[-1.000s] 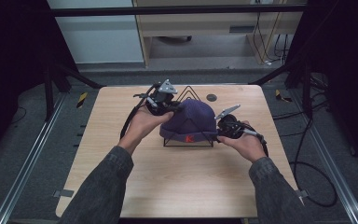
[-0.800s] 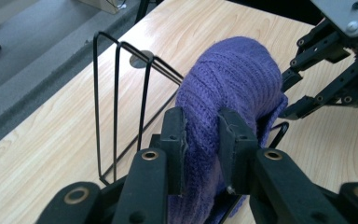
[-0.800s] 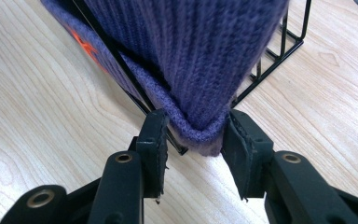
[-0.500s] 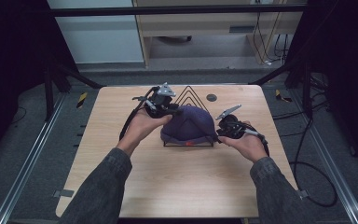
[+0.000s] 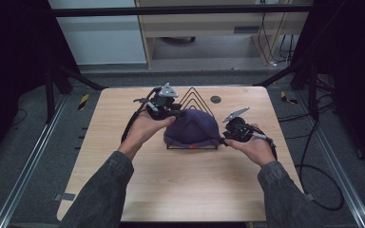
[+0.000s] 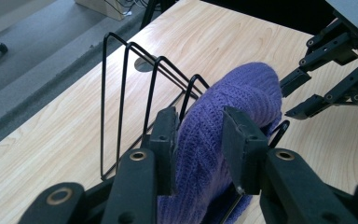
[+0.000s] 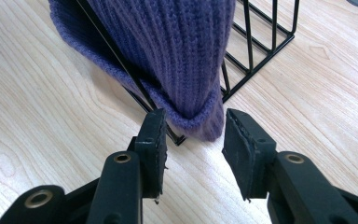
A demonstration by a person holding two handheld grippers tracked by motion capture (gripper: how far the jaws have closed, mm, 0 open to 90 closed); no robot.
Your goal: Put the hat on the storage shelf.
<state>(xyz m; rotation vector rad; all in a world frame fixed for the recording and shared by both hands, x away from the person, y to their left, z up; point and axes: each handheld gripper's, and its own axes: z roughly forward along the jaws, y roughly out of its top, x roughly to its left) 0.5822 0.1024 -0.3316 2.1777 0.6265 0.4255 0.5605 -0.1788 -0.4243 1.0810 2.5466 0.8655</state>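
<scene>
At counter centre, purple knit hat (image 5: 191,127) drapes over black wire rack (image 5: 196,99), sitting lower than a second ago. Left gripper (image 6: 199,140) jaws pinch hat's crown; right gripper (image 7: 193,140) jaws open at the hem, now closer. Probably seating it.

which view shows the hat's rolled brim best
The right gripper view: the purple knit hat's brim hangs close up between its open jaws, against the wire rack. The left gripper view shows the crown; the high view shows the whole hat, small.
</scene>
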